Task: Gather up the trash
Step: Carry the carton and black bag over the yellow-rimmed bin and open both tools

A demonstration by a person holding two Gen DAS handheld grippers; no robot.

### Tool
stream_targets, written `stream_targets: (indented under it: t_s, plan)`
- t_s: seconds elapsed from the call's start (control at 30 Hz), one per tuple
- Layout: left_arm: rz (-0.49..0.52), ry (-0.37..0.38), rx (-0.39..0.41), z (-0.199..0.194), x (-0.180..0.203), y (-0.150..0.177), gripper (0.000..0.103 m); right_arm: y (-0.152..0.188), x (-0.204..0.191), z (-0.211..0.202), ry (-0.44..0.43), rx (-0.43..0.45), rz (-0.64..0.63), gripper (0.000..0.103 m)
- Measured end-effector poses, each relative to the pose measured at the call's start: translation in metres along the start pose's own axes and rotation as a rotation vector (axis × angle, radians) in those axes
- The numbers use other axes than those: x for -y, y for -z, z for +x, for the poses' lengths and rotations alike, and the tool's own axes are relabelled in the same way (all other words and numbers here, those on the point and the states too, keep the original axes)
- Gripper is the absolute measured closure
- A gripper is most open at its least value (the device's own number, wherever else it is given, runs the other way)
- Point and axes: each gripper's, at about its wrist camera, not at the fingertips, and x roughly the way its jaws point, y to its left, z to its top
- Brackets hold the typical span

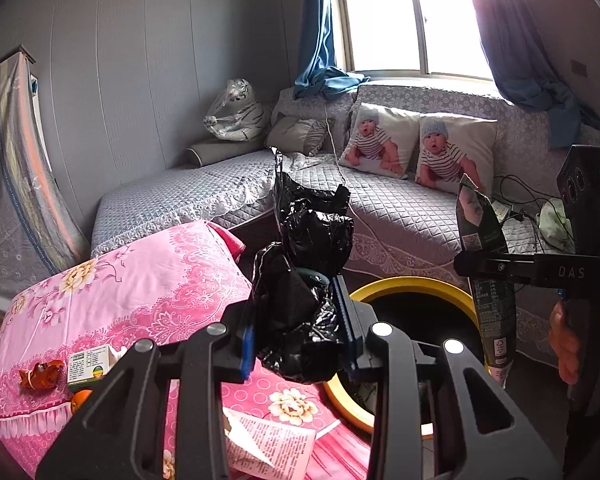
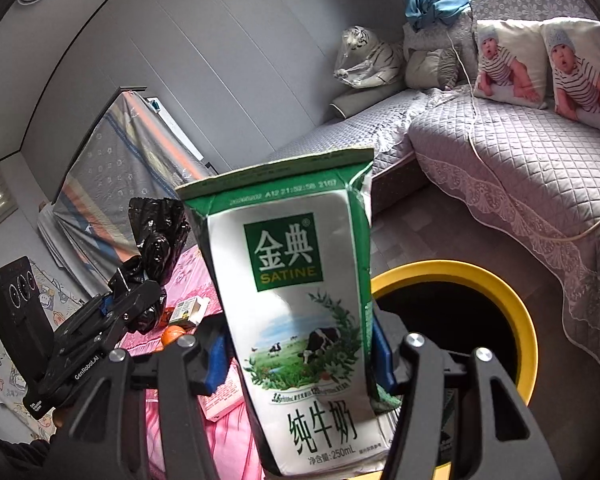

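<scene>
Two grippers are up in the air, each clamped on a piece of rubbish. The left gripper (image 1: 300, 344) has its blue-padded fingers pressed together on a crumpled black plastic bag (image 1: 306, 280), which sticks up between them above the edge of the pink floral cloth (image 1: 140, 280). The right gripper (image 2: 300, 360) squeezes a flattened milk carton (image 2: 300, 300) (green and white, marked "Satine") and holds it upright, to the right of the bag and above the yellow-rimmed bin (image 2: 528, 328). The bin's dark mouth opens just below both loads, near the pink cloth's right edge.

On the cloth, to the near left, lie an orange wrapper (image 1: 42, 374), a small medicine box (image 1: 90, 364), an orange fruit (image 1: 80, 398) and a printed leaflet (image 1: 272, 440). Farther off runs the grey quilted sofa (image 1: 400, 208) with two baby-print cushions (image 1: 416, 144) and a wrapped toy tiger (image 1: 236, 110) in the far left corner, beneath the window (image 1: 404, 16) and blue curtains (image 1: 320, 28).
</scene>
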Motion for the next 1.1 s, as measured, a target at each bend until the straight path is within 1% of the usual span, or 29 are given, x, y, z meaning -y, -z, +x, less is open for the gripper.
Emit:
stream_targets:
  t_s: [0.07,0.2,0.3,0.43,0.53,0.7,0.87,1.0,1.1]
  plan:
    - [0.008,0.005,-0.006,0.007,0.005,0.0,0.072,0.002,0.006,0.001,0.022,-0.001,0.006,0.05]
    - [0.013,0.019,-0.03,0.02,0.012,0.002,0.072,0.005,0.021,0.009,0.03,-0.016,0.042,0.05]
    - [0.018,0.026,-0.044,0.028,0.018,0.003,0.072,0.009,0.03,0.014,0.06,-0.025,0.062,0.05]
    - [0.026,0.03,-0.062,0.04,0.023,0.003,0.072,0.012,0.043,0.021,0.075,-0.041,0.104,0.05]
    - [0.013,0.041,-0.086,0.05,0.025,0.005,0.072,0.015,0.053,0.025,0.079,-0.056,0.137,0.05]
    - [0.014,0.044,-0.11,0.062,0.03,0.008,0.072,0.019,0.058,0.029,0.103,-0.068,0.149,0.05]
    - [0.011,0.054,-0.141,0.078,0.035,0.011,0.071,0.021,0.062,0.031,0.154,-0.06,0.161,0.05]
    - [-0.013,0.078,-0.19,0.096,0.034,0.016,0.071,0.022,0.069,0.034,0.158,-0.077,0.19,0.05]
    - [-0.022,0.08,-0.21,0.106,0.032,0.02,0.071,0.021,0.07,0.035,0.163,-0.081,0.192,0.05]
